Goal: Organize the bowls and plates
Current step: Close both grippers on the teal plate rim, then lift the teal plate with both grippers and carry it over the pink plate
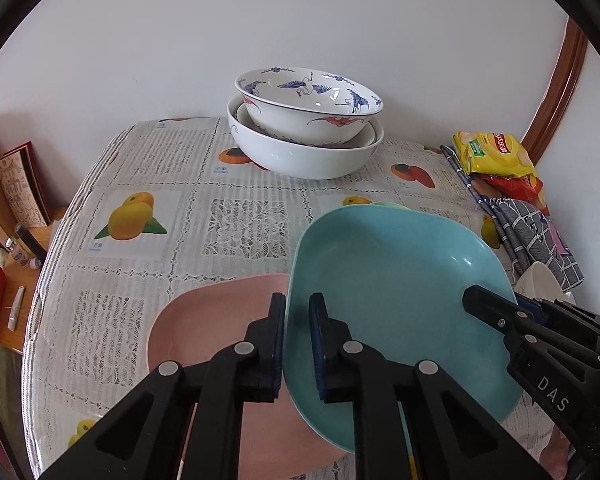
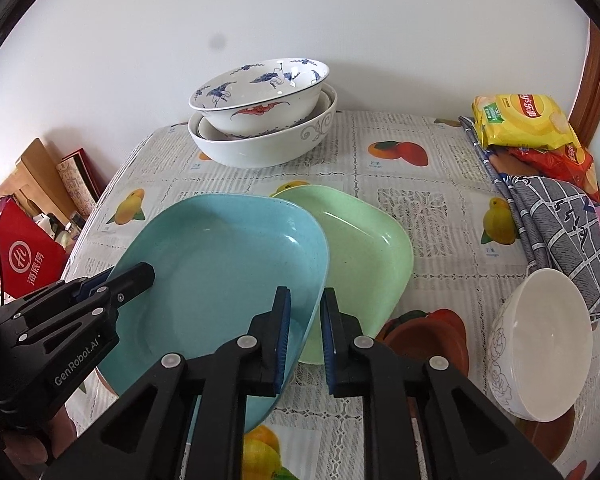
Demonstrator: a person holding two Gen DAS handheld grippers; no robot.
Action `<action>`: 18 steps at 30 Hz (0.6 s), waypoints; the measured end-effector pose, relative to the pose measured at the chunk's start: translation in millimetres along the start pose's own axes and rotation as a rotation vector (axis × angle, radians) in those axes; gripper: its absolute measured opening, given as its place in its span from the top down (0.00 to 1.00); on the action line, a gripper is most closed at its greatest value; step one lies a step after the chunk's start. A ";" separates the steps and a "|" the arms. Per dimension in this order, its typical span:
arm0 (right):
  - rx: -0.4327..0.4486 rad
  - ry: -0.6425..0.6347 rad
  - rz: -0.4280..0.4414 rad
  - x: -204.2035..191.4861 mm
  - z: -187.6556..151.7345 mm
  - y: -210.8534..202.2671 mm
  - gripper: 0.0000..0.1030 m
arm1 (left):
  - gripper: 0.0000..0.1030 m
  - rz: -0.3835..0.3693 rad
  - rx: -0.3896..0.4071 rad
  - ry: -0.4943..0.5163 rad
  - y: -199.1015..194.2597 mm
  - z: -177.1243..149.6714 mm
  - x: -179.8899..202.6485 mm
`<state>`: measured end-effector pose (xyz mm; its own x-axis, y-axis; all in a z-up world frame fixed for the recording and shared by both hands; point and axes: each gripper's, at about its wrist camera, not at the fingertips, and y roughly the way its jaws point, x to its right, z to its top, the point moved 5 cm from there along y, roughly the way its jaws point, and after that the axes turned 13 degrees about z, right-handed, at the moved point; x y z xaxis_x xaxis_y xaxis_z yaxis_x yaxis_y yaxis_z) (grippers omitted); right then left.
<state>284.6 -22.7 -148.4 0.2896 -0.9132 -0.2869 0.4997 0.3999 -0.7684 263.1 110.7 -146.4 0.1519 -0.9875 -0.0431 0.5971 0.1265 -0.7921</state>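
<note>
Left gripper [image 1: 297, 344]: clamped on the left rim of the blue plate [image 1: 396, 300], one finger inside the rim, one outside; "GenRobot.AI" is printed in white along its arm in the right wrist view.
Right gripper [image 2: 305, 340]: clamped on the right rim of the same plate; "DAS" is printed in white on its body in the left wrist view.
Blue plate: held between the two grippers, tilted, its left edge over the pink plate [image 1: 204, 332], its right edge over the green plate [image 2: 364, 248].
Pink plate: flat on the tablecloth [image 1: 140, 264], partly hidden by the blue plate and the left fingers.
Green plate: flat on the cloth, its left part covered by the blue plate.
Bowl stack [image 1: 306, 128]: by the wall at the far edge; a crane-painted bowl sits tilted in a plain white bowl, with another rim between them.
White bowl [image 2: 540, 344]: at the right edge, tipped on its side, a grey flower outline on its wall.
Snack bags [image 2: 520, 120]: yellow over red at the far right corner; the print is too small to read.
Checked cloth [image 2: 560, 220]: folded between the bags and the white bowl.
Red bag [image 2: 24, 260]: off the table's left side, white logo and Chinese characters.
Tablecloth writing: small captions under the fruit pictures, unreadable.
</note>
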 end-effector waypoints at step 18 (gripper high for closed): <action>0.071 -0.014 0.012 -10.1 -23.7 -61.3 0.86 | 0.88 0.009 0.058 -0.010 -58.8 -20.7 5.5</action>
<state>231.7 -39.9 -112.0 0.3072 -0.9073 -0.2871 0.5526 0.4157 -0.7224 212.6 95.9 -112.7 0.1654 -0.9852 -0.0439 0.6405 0.1412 -0.7548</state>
